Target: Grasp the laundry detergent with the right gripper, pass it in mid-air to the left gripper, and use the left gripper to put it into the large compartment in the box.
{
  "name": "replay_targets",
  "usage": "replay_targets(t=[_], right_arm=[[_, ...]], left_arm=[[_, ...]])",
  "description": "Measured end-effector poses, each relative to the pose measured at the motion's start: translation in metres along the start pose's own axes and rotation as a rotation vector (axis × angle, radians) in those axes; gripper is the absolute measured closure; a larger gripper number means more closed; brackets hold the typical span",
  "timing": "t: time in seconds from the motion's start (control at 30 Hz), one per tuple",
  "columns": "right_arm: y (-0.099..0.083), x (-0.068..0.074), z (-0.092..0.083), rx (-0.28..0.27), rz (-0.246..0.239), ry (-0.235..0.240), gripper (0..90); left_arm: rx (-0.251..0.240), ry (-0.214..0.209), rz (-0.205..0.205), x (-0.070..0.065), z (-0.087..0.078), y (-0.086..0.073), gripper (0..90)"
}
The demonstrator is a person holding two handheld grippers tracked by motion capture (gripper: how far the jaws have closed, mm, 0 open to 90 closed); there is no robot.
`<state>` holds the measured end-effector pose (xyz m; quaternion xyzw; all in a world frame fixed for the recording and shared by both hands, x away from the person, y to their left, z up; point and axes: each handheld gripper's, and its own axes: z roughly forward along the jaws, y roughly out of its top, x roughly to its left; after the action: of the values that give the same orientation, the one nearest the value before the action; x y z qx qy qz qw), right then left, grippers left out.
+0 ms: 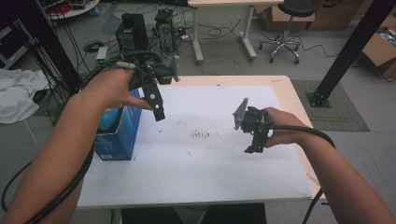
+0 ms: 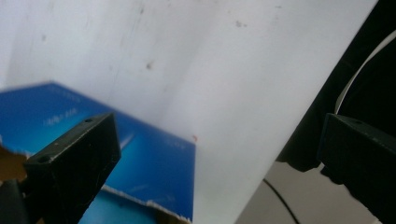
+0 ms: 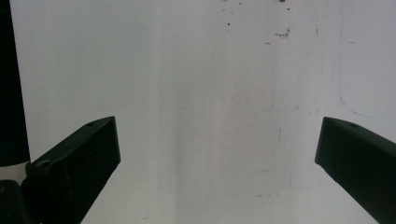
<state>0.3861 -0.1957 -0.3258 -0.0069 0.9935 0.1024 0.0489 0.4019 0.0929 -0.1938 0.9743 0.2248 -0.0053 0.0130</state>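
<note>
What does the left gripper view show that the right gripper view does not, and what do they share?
Left gripper view: a blue box lying below the open left gripper, beside the table's edge. Right gripper view: small dark specks and a faint blue pen line beyond the open right gripper. Both share the white sheet and two black jaws spread wide, holding nothing.

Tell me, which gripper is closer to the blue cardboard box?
Left. The left gripper hangs just above the blue cardboard box at the table's left edge; the right gripper is far across the white sheet.

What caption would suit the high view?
Two hand-held black claws, left and right, open above a white-covered table beside a blue cardboard box.
</note>
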Motion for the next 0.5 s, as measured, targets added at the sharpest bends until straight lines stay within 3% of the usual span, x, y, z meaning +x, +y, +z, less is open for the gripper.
replay_targets(t=[0.2, 0.5], right_arm=[[0.002, 0.002, 0.002, 0.015, -0.010, 0.006, 0.0], [0.004, 0.000, -0.001, 0.022, -0.014, -0.004, 0.0]], left_arm=[[0.020, -0.021, 0.186, -0.019, 0.013, 0.014, 0.1], [0.048, -0.030, 0.313, -0.037, 0.034, 0.026, 0.1]])
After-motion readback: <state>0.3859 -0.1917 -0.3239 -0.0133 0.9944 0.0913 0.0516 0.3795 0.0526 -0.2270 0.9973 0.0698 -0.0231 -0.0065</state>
